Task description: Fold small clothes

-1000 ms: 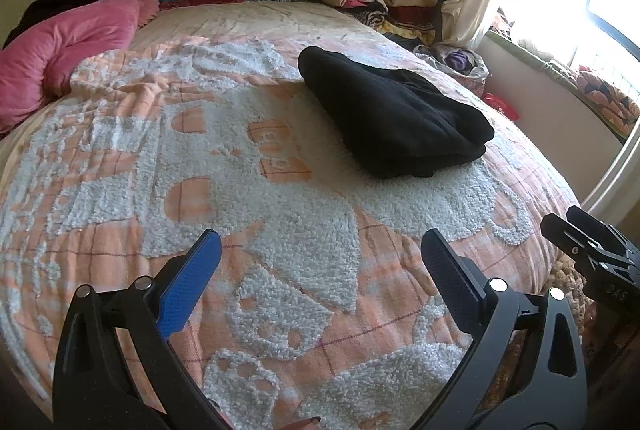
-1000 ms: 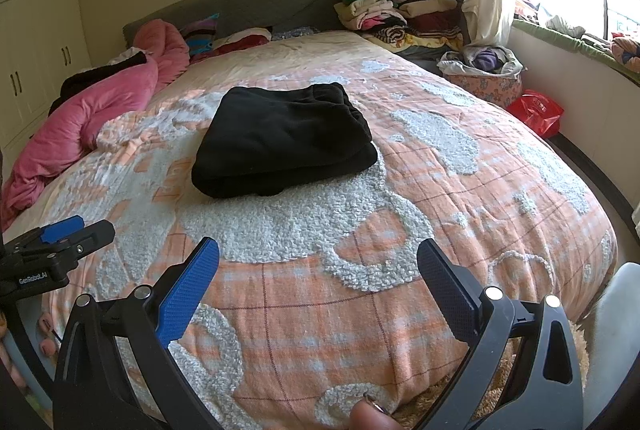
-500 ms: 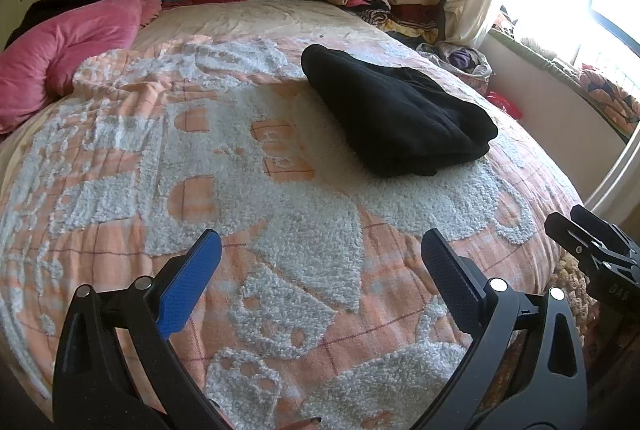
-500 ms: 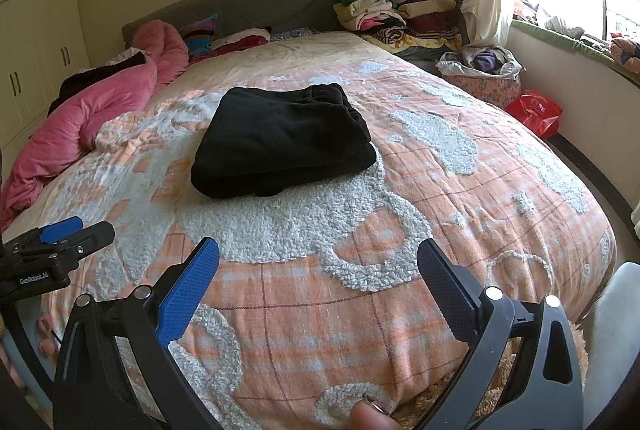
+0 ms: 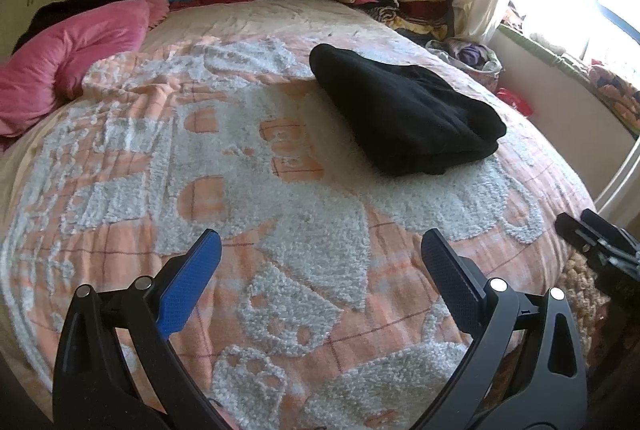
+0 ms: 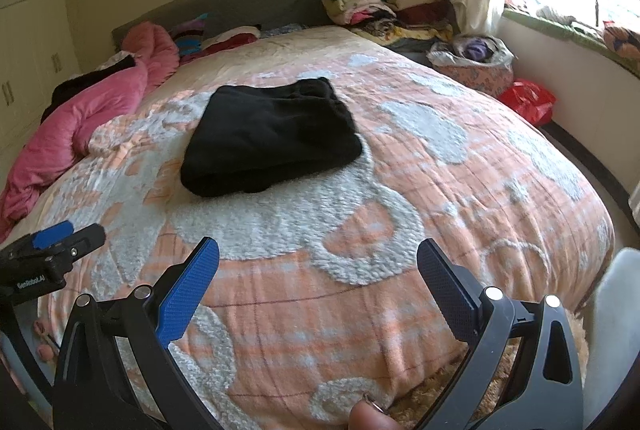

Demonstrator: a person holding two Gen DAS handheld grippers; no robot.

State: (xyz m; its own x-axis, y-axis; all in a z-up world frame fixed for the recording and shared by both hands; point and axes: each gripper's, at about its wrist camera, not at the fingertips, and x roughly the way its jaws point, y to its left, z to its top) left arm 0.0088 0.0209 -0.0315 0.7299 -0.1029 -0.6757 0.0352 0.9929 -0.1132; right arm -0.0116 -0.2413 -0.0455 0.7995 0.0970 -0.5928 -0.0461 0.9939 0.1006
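Note:
A folded black garment (image 5: 404, 114) lies on the orange and white bedspread (image 5: 248, 166), right of the bed's middle. It also shows in the right wrist view (image 6: 272, 138). My left gripper (image 5: 320, 250) is open and empty, held above the near part of the bed, well short of the garment. My right gripper (image 6: 318, 254) is open and empty, above the bed's near edge. Each gripper shows at the side of the other's view: the right one (image 5: 600, 242), the left one (image 6: 52, 246).
A pink duvet (image 5: 76, 46) lies at the bed's left. Stacks of folded clothes (image 6: 392, 2) stand at the back right by the headboard. A basket of clothes (image 6: 472, 58) and a red bag (image 6: 528, 98) sit on the floor by the window wall.
Both views have shifted only slightly; the grippers stay open and apart from the garment, which has not moved.

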